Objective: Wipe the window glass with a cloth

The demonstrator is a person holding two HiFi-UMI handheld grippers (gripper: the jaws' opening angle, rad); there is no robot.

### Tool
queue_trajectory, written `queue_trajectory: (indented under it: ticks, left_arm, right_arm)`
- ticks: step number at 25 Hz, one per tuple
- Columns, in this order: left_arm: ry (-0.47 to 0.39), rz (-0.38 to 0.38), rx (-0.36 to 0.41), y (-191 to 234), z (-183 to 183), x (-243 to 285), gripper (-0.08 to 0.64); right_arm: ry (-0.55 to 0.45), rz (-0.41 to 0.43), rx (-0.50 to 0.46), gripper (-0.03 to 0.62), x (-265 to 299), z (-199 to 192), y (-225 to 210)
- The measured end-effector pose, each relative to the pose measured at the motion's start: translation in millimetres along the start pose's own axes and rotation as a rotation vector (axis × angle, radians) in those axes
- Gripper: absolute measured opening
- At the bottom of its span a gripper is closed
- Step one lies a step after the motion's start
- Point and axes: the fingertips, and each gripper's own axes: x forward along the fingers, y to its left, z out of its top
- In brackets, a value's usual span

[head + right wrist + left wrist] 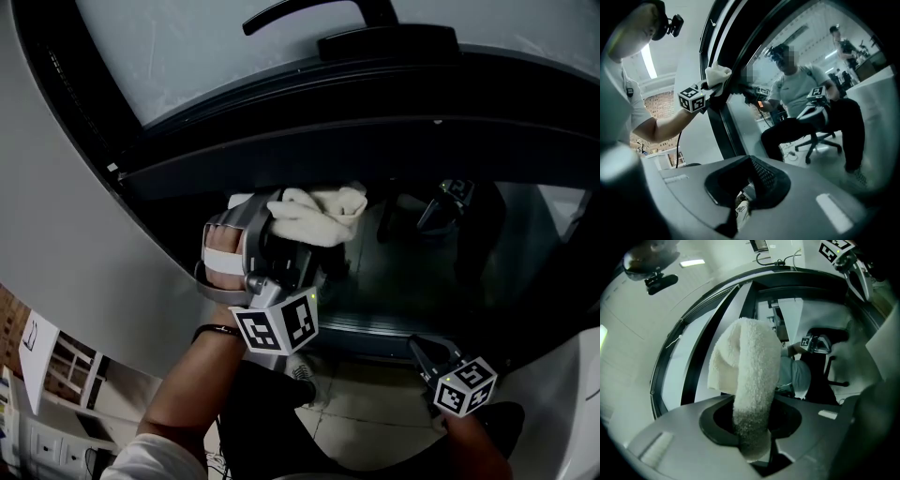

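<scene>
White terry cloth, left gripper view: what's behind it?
The white terry cloth, clamped in the left gripper, stands before the black window frame and the window glass. A seated person and a black office chair show beside it. Where cloth meets glass is covered.

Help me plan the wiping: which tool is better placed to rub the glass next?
Left. The left tool is shut on the white cloth, raised by the glass; the right tool hangs lower, holding nothing.

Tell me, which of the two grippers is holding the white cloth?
The left gripper: its fingers pinch the white cloth up at the window glass. The right gripper sits lower down with nothing between its fingers.
</scene>
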Motion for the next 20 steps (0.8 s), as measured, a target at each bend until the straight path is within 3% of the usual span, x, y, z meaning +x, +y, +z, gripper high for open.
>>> queue_trajectory:
  ticks: [5,9,20]
  left_arm:
    - [-0.013,0.045,0.022,5.9,0.4,6.9,0.137]
    - [0.023,0.06,0.006,5.3,-7.4,13.7,0.135]
    - [0.076,0.034,0.001,-11.6,-13.2,29.6,0.135]
  right_arm:
    - [0.021,0.016,0.016,0.0,3.2,-9.3,0.7]
    - [0.023,0.018,0.016,0.0,4.5,-8.0,1.5]
    - [0.031,0.02,0.032,0.0,3.5,-10.1,1.3]
